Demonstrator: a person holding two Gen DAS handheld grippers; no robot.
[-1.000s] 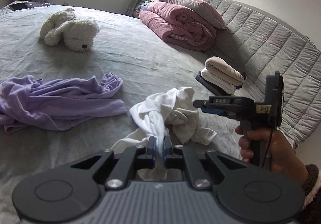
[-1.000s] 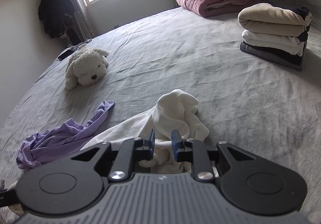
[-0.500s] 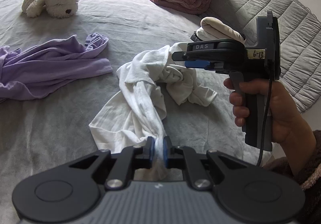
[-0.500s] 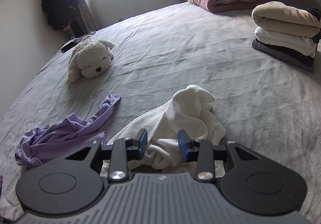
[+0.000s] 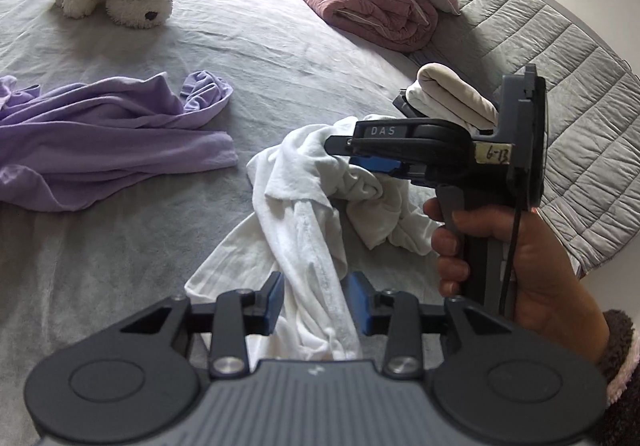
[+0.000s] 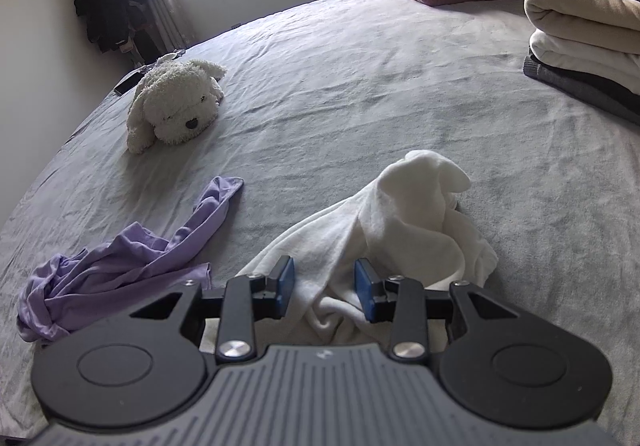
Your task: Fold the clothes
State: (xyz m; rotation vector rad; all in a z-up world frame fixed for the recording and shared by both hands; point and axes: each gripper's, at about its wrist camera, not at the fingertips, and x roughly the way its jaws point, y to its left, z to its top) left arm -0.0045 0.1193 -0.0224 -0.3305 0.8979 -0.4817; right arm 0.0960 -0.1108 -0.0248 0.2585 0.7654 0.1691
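Both tools stand spread over a crumpled white garment [image 5: 304, 214] lying near on the grey bed [image 5: 280, 46]. The left tool [image 5: 314, 300] straddles a twisted strip of it without pinching; the right tool [image 6: 324, 288] hovers over its bunched end. A purple garment [image 5: 100, 134] lies left, folded clothes [image 6: 580, 42] far right.

Left gripper [image 5: 314, 302]: jaws, clamped on the white garment [image 5: 308, 230] a second ago, now spread, twisted strand lying loose between them. Right gripper [image 6: 324, 288]: jaws widened further, above the garment's bunched end. Garment: drawn out longer toward the left gripper.
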